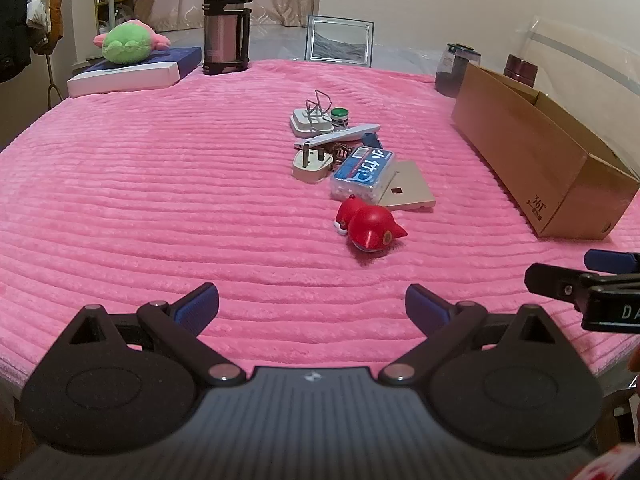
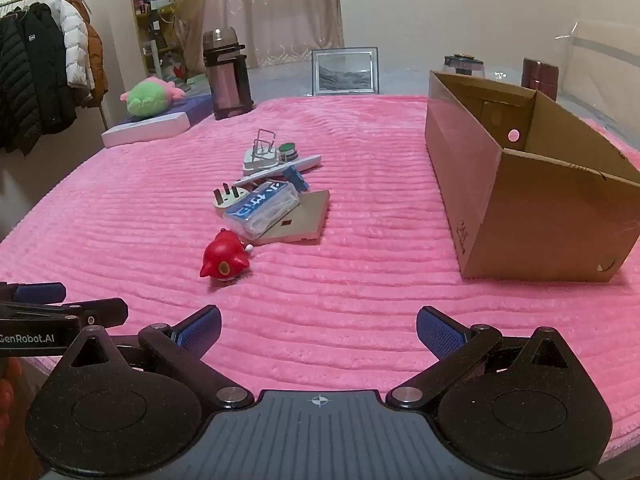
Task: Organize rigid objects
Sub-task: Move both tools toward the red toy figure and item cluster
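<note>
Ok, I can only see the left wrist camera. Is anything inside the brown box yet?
Observer: The right wrist view looks down into the cardboard box. The part of the inside that shows holds nothing.
Operator: And the white plug, I see one pin. Are there more?
Observer: Yes. In the right wrist view the plug shows three pins, sticking upward.
</note>
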Action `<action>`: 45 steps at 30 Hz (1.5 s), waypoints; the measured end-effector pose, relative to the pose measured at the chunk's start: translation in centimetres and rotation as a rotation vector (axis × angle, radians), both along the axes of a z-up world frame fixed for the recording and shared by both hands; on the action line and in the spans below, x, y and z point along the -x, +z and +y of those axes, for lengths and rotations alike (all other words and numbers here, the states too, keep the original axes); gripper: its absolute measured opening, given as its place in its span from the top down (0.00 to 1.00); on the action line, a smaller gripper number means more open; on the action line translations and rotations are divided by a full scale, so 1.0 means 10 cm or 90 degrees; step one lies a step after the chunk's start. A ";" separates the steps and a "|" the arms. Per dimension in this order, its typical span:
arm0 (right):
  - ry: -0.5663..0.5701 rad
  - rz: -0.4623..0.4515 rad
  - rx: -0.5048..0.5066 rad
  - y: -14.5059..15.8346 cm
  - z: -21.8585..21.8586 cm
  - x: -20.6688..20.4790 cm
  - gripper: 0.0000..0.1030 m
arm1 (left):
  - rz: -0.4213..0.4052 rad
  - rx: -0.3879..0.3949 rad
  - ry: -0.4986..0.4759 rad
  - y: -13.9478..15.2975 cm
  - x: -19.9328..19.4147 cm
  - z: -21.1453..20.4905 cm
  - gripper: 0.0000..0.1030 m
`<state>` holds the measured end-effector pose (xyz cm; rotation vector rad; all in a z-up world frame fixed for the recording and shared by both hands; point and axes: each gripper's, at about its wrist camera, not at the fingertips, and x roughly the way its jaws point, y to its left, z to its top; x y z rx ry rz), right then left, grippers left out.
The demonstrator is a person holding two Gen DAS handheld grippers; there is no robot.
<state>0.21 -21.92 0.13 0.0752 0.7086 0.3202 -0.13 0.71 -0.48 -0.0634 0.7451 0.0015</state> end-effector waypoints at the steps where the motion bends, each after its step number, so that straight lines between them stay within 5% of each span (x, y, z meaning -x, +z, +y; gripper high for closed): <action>1: 0.000 -0.001 0.000 0.00 0.00 0.00 0.02 | 0.000 0.000 -0.001 0.00 0.00 0.00 0.05; 45: 0.049 -0.003 0.018 -0.12 0.57 -0.29 0.02 | -0.010 -0.006 -0.005 -0.10 -0.36 0.58 0.07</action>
